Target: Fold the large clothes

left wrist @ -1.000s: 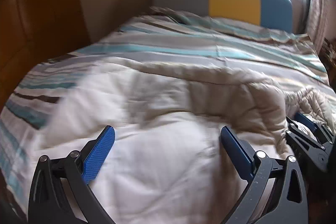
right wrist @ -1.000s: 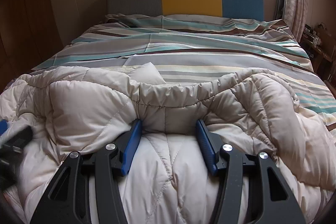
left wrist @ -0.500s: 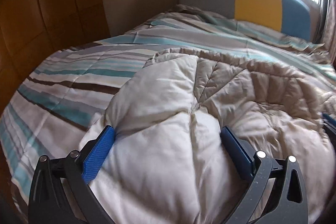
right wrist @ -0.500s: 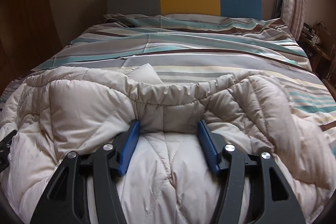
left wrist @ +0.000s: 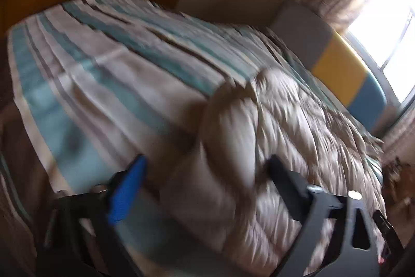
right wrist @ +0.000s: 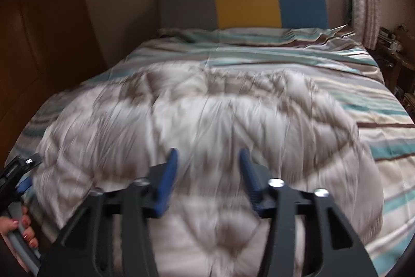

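Observation:
A beige quilted padded garment [right wrist: 202, 121] lies spread on the striped bed cover [right wrist: 376, 126]. In the right wrist view my right gripper [right wrist: 208, 170] hangs over its near middle. Its jaws are closing, and the blurred fabric shows through the gap with no fold pinched by the blue pads [right wrist: 168, 173]. In the left wrist view my left gripper [left wrist: 205, 178] is at the garment's [left wrist: 285, 126] near left edge. It is rolled, its jaws are wide and closing, and the padded edge lies between them untouched. The left gripper [right wrist: 15, 173] also shows at the right wrist view's lower left.
A headboard [right wrist: 243, 1] in grey, yellow and blue stands at the bed's far end under a bright window. A wooden wardrobe [right wrist: 39, 43] runs along the left side. Cluttered furniture [right wrist: 396, 51] stands to the right. A hand [right wrist: 23, 227] holds the left gripper's handle.
My left gripper swept left to the garment's edge and rolled, its jaws narrowing a little. My right gripper let go of the bunched collar fold, rose and pulled back, and its jaws came closer together.

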Available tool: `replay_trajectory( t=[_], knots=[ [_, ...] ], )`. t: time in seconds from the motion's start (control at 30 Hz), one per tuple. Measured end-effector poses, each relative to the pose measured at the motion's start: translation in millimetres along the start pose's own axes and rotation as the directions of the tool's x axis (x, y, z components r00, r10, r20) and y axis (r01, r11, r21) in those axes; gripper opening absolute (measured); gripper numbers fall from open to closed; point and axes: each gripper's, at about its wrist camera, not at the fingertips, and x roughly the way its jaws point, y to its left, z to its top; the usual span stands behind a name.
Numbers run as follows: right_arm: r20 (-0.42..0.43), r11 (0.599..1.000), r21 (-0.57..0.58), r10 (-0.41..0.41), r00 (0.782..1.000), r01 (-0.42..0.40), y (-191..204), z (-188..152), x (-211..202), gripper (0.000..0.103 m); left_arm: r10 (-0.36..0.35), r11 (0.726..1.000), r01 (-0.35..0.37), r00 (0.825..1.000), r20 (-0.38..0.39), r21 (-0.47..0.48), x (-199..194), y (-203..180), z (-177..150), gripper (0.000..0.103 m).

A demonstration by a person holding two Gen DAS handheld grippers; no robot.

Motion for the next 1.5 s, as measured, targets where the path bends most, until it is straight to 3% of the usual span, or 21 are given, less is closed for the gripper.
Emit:
replay_trajectory(
  t=[0.07, 0.23, 0.37, 0.5, 0.8, 0.97, 1.07, 1.17, 1.23, 1.3, 1.37, 1.5],
  knots=[
    [-0.006, 0.999, -0.002, 0.036, 0.999, -0.036, 4.9, -12.2, -11.7, 0.02, -0.025, 1.0, 0.025, 1.0, -0.015, 0.013, -7.6, -1.8, -13.0, 0.081],
    [-0.002, 0.993, -0.081, 0.085, 0.996, -0.085, 27.5, -36.7, -27.3, 0.016, -0.082, 0.997, 0.082, 0.996, -0.034, 0.013, -25.1, -8.4, -41.2, 0.081],
    [-0.03, 0.99, -0.095, 0.099, 0.995, -0.101, 37.3, -41.3, -9.9, 0.015, -0.151, 0.988, 0.152, 0.985, -0.083, 0.005, -12.0, -16.2, -47.6, 0.081],
    [-0.14, 0.993, -0.076, 0.08, 0.987, -0.091, 35.0, -53.0, 31.4, 0.014, -0.225, 0.974, 0.223, 0.972, -0.073, -0.039, 5.1, -20.1, -45.5, 0.081],
    [-0.123, 0.991, -0.101, 0.077, 0.989, -0.09, 35.6, -59.5, 41.3, 0.012, -0.276, 0.954, 0.273, 0.961, -0.006, -0.123, 17.3, -19.5, -49.3, 0.082],
    [-0.112, 0.991, -0.101, 0.077, 0.991, -0.088, 34.5, -61.6, 37.8, 0.012, -0.336, 0.908, 0.332, 0.941, 0.028, -0.257, 24.5, -3.8, -40.3, 0.082],
    [-0.107, 0.991, -0.09, 0.091, 0.99, -0.101, 34.4, -63.3, 38.7, 0.012, -0.337, 0.893, 0.331, 0.941, 0.035, -0.306, 37.8, 1.4, -30.5, 0.082],
    [-0.107, 0.991, -0.078, 0.103, 0.989, -0.112, 30.3, -63.3, 38.4, 0.012, -0.31, 0.916, 0.301, 0.951, 0.008, -0.264, 45.0, -11.0, -23.1, 0.082],
    [-0.105, 0.991, -0.074, 0.106, 0.989, -0.114, 29.5, -61.7, 37.9, 0.012, -0.302, 0.924, 0.292, 0.953, -0.004, -0.248, 46.6, -17.8, -23.0, 0.076],
    [-0.104, 0.991, -0.066, 0.111, 0.988, -0.118, 28.3, -61.2, 38.4, 0.012, -0.316, 0.917, 0.302, 0.949, -0.012, -0.26, 48.1, -18.6, -22.7, 0.048],
    [-0.105, 0.99, -0.059, 0.118, 0.987, -0.124, 27.0, -61.2, 38.1, 0.012, -0.33, 0.908, 0.314, 0.944, -0.013, -0.278, 46.9, -19.1, -22.2, 0.038],
    [-0.106, 0.991, -0.052, 0.116, 0.988, -0.122, 28.0, -61.0, 36.4, 0.012, -0.299, 0.933, 0.297, 0.954, 0.021, -0.203, 29.2, -34.9, -20.5, 0.027]
  ],
)
